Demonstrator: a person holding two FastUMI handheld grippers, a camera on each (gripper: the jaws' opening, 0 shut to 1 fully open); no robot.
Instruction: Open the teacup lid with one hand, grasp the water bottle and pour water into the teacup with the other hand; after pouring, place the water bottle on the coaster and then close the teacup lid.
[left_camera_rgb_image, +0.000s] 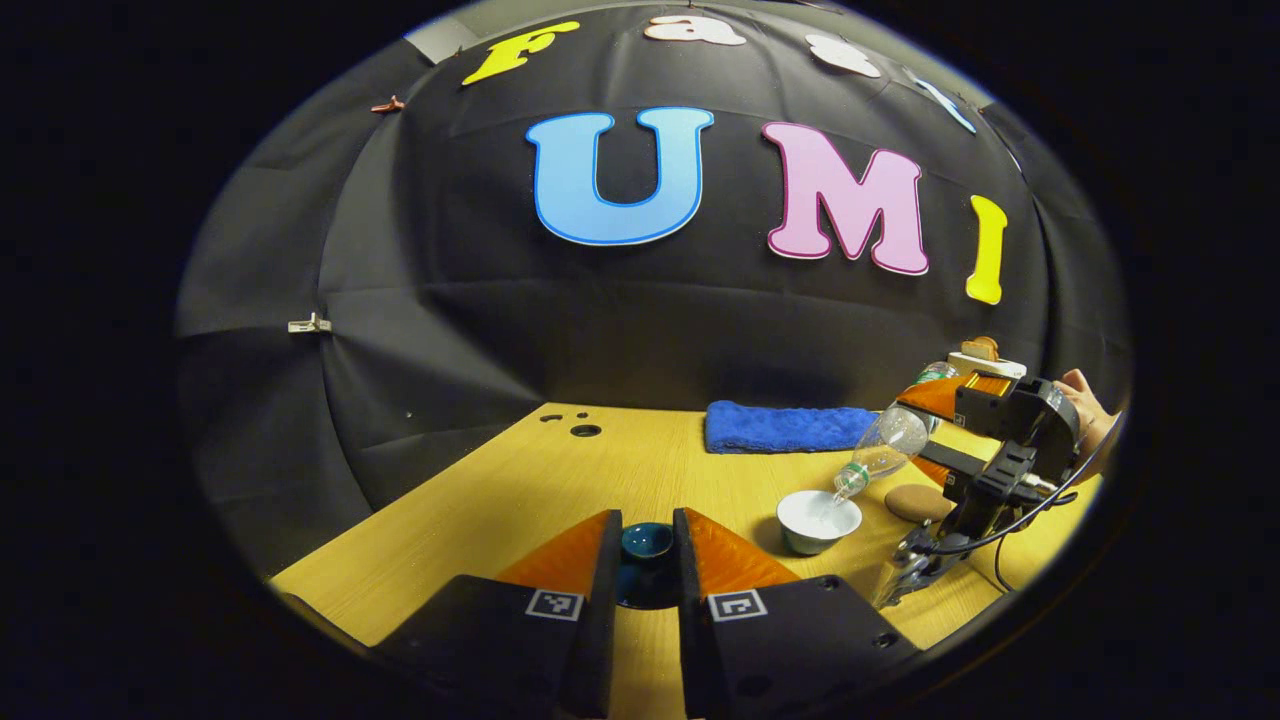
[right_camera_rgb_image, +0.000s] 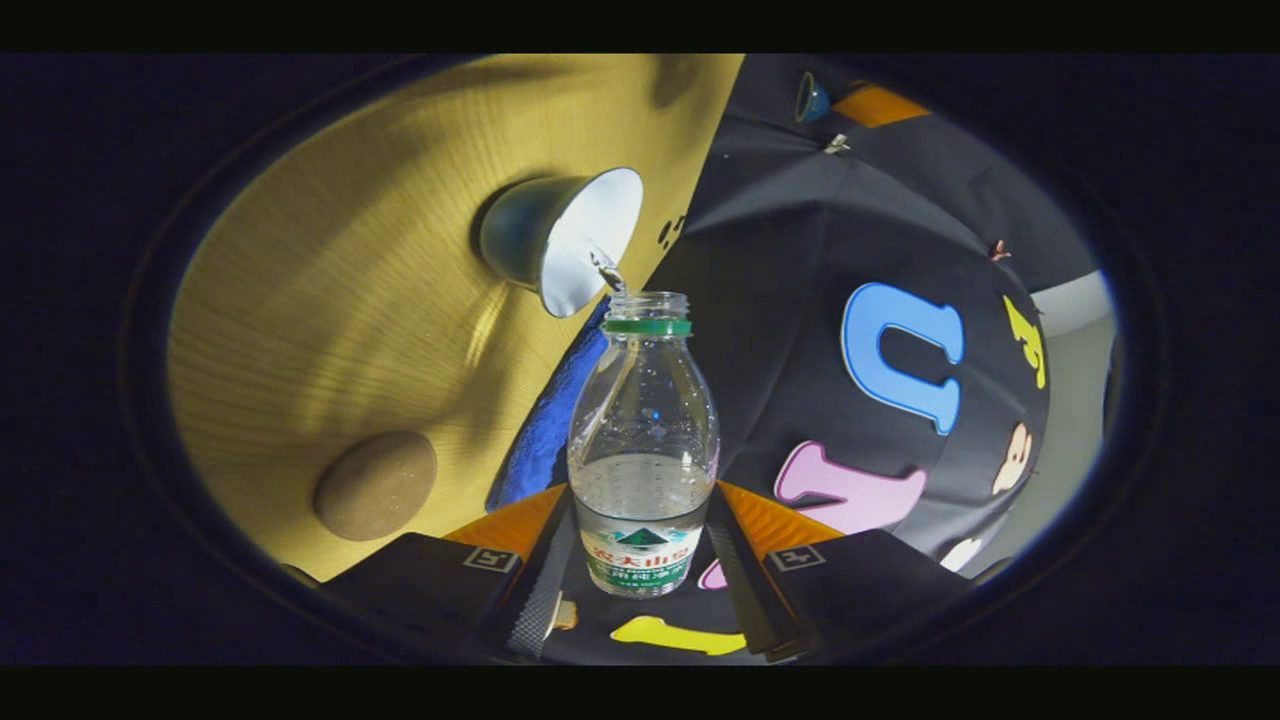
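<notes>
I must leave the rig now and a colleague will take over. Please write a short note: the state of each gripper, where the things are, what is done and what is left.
Left gripper: shut on the dark lid, held off the cup.
Right gripper: shut on the water bottle, tilted, its open mouth over the cup; water is running in.
The cup stands on the wooden table, the round coaster beside it, a blue towel behind.
Done: lid off, bottle grasped, pouring under way.
Left: finish pouring, set the bottle on the coaster, put the lid back.
</notes>
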